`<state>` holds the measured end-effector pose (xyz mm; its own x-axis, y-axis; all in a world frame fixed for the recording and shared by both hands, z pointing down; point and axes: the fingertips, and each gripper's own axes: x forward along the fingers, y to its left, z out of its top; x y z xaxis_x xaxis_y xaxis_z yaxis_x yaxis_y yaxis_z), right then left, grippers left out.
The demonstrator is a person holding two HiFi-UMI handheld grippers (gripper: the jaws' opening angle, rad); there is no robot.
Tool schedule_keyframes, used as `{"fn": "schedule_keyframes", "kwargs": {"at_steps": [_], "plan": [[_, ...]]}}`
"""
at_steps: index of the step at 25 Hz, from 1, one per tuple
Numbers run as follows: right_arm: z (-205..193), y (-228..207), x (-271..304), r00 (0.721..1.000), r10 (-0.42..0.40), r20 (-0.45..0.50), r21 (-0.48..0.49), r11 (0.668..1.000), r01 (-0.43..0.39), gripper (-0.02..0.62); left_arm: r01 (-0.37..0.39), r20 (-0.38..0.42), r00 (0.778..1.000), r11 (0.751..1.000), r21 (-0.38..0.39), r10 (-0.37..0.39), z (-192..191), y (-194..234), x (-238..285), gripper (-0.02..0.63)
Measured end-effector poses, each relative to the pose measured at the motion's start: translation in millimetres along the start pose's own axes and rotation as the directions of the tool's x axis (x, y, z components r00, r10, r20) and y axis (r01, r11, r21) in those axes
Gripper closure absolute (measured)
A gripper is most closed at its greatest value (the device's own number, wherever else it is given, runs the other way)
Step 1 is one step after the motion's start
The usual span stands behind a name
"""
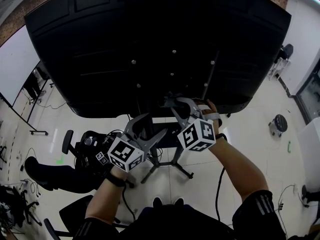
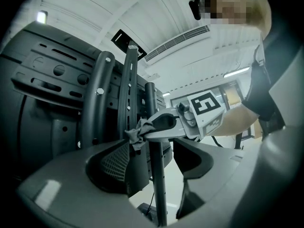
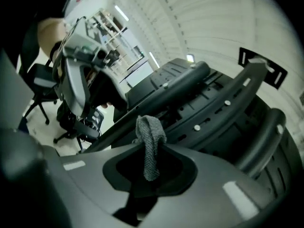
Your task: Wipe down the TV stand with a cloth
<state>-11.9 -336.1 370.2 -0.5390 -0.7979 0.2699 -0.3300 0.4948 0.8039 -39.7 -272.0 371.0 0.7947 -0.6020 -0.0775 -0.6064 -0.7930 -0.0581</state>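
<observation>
A large black TV is seen from behind on its stand, whose legs spread over the floor. My right gripper is shut on a small grey cloth, which hangs from its jaws just under the TV's lower edge. In the left gripper view the cloth touches the stand's upright bars beside the thin pole. My left gripper is open, lower and to the left, and the thin pole shows in the gap between its jaws without touching them.
A black office chair and cables lie on the floor to the left. A round stool stands at the right. A whiteboard on wheels is at the far left. The person's feet are close to the stand's legs.
</observation>
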Motion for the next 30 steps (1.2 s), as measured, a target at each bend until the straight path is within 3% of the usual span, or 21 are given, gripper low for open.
{"fn": "schedule_keyframes", "kwargs": {"at_steps": [4, 14, 19, 24, 30], "plan": [[10.5, -26.6, -41.9, 0.987, -0.080, 0.138, 0.169, 0.984, 0.056, 0.537, 0.003, 0.033, 0.999, 1.000, 0.003, -0.003, 17.3, -12.3, 0.5, 0.293], [-0.3, -121.5, -124.4, 0.938, -0.309, 0.156, 0.201, 0.940, 0.276, 0.535, 0.054, 0.122, 0.990, 0.994, 0.091, -0.065, 76.8, -47.8, 25.8, 0.293], [-20.5, -159.2, -132.5, 0.930, -0.345, 0.125, 0.176, 0.930, 0.322, 0.534, 0.075, 0.152, 0.983, 0.985, 0.157, -0.100, 107.6, -60.6, 44.4, 0.293], [-52.7, -185.5, -121.0, 0.933, -0.356, 0.056, 0.166, 0.925, 0.343, 0.534, 0.084, 0.157, 0.981, 0.982, 0.169, -0.110, 116.9, -68.7, 58.8, 0.293], [-65.0, -189.1, -92.1, 0.952, -0.305, 0.035, 0.074, 0.950, 0.302, 0.534, 0.079, 0.135, 0.985, 0.982, 0.172, -0.103, 106.1, -70.4, 70.5, 0.293]]}}
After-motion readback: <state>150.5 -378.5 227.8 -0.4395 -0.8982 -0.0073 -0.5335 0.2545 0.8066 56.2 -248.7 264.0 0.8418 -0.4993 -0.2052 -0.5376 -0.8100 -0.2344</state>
